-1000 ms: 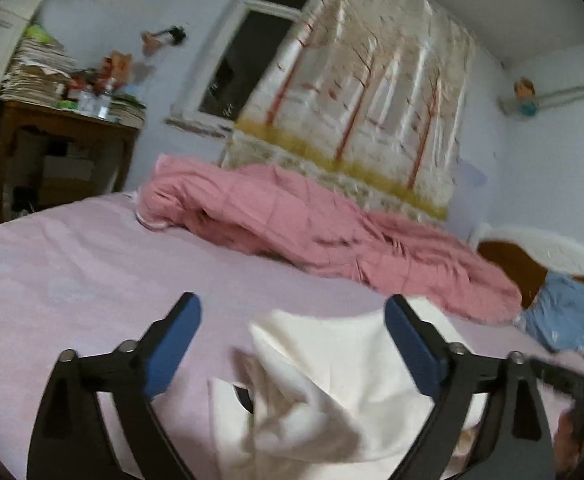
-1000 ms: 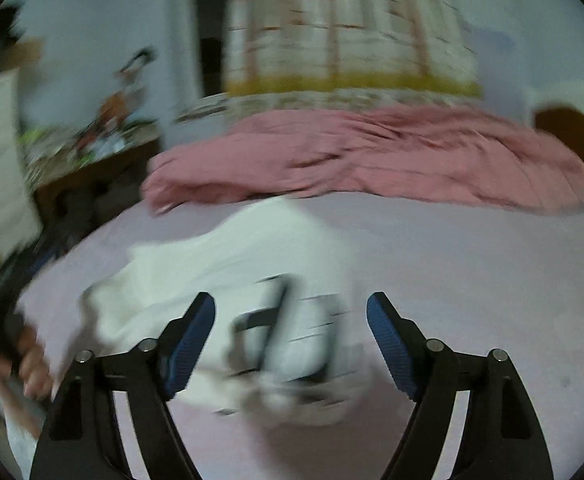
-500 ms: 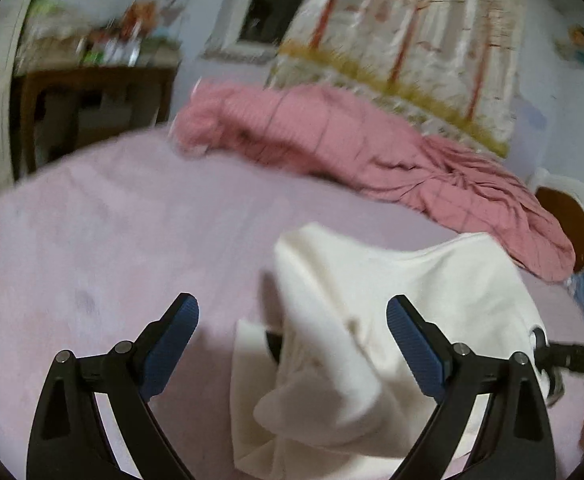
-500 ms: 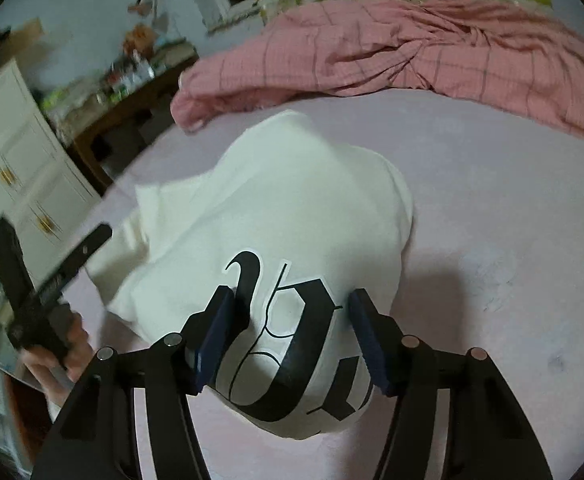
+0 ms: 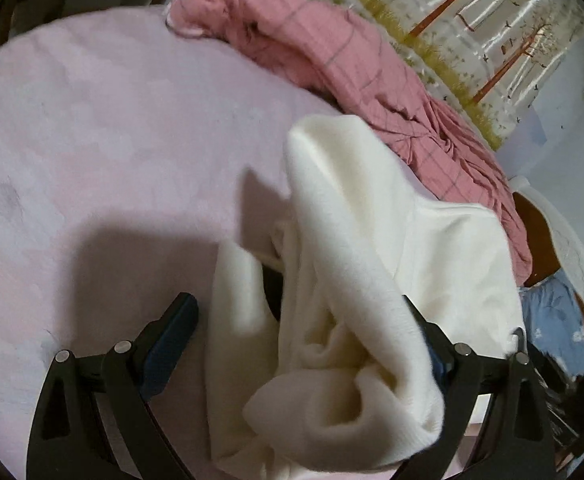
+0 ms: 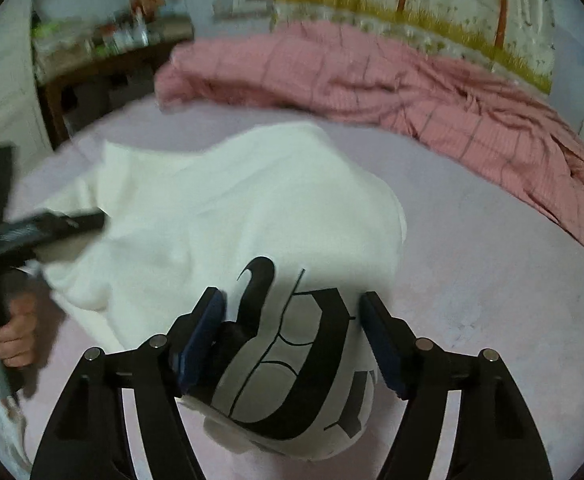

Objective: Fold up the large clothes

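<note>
White garment (image 6: 228, 208) lower, bedsheet (image 6: 471, 280) beside

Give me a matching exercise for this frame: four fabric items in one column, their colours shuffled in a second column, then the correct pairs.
Things:
1. Crumpled checked quilt
2. Bunched sweatshirt with a large printed graphic
3. Smooth bed sheet
4. Patterned pillow near the headboard

Colours:
A. Cream white
B. Blue
C. Deep pink
D. Pale lilac pink

Pairs: 1-C, 2-A, 3-D, 4-B
</note>
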A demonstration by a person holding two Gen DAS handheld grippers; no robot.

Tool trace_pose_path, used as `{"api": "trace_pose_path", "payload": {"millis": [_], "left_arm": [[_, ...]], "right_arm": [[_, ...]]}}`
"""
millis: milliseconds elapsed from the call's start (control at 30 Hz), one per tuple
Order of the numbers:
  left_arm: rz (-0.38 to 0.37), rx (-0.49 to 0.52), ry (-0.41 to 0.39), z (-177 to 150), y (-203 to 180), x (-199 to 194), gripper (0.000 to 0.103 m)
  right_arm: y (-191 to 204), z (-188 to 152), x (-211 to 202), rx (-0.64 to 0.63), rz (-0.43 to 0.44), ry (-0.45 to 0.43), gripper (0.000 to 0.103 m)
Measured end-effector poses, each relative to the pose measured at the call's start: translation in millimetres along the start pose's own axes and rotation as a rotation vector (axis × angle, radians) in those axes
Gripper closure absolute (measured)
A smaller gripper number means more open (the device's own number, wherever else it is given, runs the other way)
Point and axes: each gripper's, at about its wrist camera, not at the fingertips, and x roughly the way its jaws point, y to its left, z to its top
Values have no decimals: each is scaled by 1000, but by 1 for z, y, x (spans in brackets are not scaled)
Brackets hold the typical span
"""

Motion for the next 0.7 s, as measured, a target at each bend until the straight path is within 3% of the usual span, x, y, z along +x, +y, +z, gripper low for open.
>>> {"api": "trace_pose_path", "payload": {"millis": [100, 233, 367, 433, 533, 700], "left_arm": [[-9, 8, 13, -5, -3, -2, 6], [-66, -23, 46, -5, 2, -1, 6], [-46, 24, 57, -8, -3, -1, 3], [-36, 45, 56, -11, -7, 0, 1], [-3, 66, 26, -17, -11, -4, 0], [23, 76, 22, -19, -14, 1, 0]], "right_arm": [[-11, -24, -34, 11, 62, -89, 33], [-11, -61, -57, -85, -30, -72, 37], [-14, -70, -43, -117, -74, -48, 46], [-19, -65, -28, -75, -17, -31, 46], [-18, -59, -7, -56, -25, -8, 46], [-14, -53, 6, -30, -83, -76, 46]]}}
